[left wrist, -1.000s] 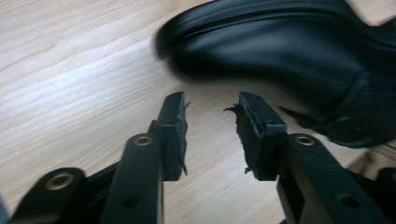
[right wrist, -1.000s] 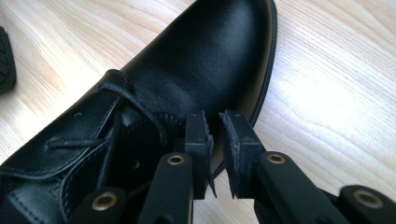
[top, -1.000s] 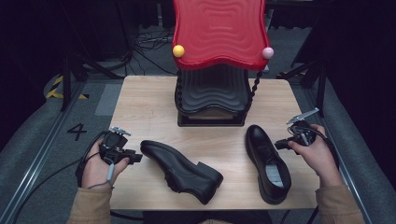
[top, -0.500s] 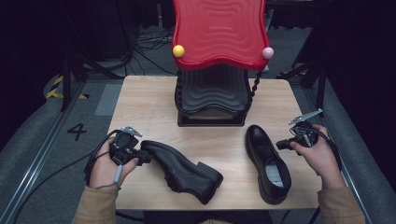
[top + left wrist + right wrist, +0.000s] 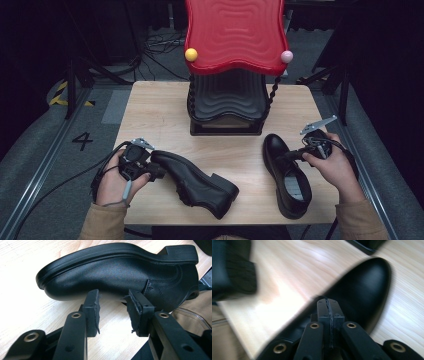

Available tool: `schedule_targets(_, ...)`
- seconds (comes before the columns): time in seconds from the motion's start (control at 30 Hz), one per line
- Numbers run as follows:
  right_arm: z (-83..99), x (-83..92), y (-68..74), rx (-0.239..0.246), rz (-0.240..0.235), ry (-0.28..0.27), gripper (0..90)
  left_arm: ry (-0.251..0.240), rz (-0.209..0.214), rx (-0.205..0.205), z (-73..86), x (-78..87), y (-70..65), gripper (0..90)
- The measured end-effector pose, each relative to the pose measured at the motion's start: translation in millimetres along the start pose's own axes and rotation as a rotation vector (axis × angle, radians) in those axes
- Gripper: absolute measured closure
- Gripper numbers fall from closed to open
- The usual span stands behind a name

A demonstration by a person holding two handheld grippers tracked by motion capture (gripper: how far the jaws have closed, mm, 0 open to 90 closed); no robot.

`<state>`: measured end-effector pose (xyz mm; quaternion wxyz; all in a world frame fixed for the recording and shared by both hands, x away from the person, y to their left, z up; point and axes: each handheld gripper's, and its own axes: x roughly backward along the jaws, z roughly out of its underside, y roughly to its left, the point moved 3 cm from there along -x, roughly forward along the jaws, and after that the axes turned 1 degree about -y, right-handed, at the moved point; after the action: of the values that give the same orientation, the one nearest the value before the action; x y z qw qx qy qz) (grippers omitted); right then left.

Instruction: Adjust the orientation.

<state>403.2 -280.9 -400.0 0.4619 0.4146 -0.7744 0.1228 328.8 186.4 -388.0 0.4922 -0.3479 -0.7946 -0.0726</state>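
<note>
Pale wood makes the table [image 5: 160, 107] top in the high view. At its far middle stands a rack [image 5: 227, 102] with a wavy red top shelf and a wavy black shelf under it; I see nothing lying on the black shelf. One yellow ball [image 5: 191, 54] sits on the red shelf's left corner and one pink ball [image 5: 286, 56] on its right corner. Two black shoes lie on the near half of the table. The left shoe [image 5: 192, 180] lies on its side, toe to the left. The right shoe [image 5: 289, 175] stands on its sole, toe pointing far, and its inside looks grey and holds nothing. The left tool [image 5: 156, 171] is at the toe of the left shoe, in the person's left hand [image 5: 112, 182]. The right tool [image 5: 287, 156] reaches over the right shoe from the right hand [image 5: 337, 170]. Grey floor, a painted 4 [image 5: 82, 141] and dark cables [image 5: 155, 45] lie around the table.

In the left gripper view the left tool [image 5: 112, 307] has its jaws spread apart, just in front of the left shoe [image 5: 117, 272], which lies sideways with its sole showing. A tan sleeve [image 5: 195, 307] is at the right.

In the right gripper view the right tool [image 5: 329, 312] has its jaws pressed together, with nothing between them, over the right shoe [image 5: 362, 287]. This view is blurry.
</note>
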Motion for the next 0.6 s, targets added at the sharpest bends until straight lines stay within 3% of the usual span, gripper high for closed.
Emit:
schedule_targets(0.07, -3.8, -0.8, 7.2, 0.017, -0.015, 0.0, 90.0, -0.003, 0.0, 0.001, 0.1, 0.2, -0.2, 63.0)
schedule_targets(0.13, -14.1, -6.4, 28.1, 0.081, -0.041, -0.003, 90.0, -0.007, 0.003, 0.0, 0.1, 0.9, -0.9, 62.9)
schedule_targets(0.2, -16.8, -8.7, 35.3, 0.093, -0.049, 0.004, 90.0, -0.01, 0.004, -0.001, -0.3, 1.1, -1.5, 62.7)
schedule_targets(0.47, -33.4, -37.2, 87.2, 0.208, -0.147, 0.047, 90.0, -0.006, 0.01, -0.012, -2.6, -0.2, -4.0, 61.3)
schedule_targets(0.6, -36.6, -46.7, 101.2, 0.238, -0.174, 0.064, 90.0, -0.003, 0.016, -0.019, -3.3, -0.8, -5.3, 61.0)
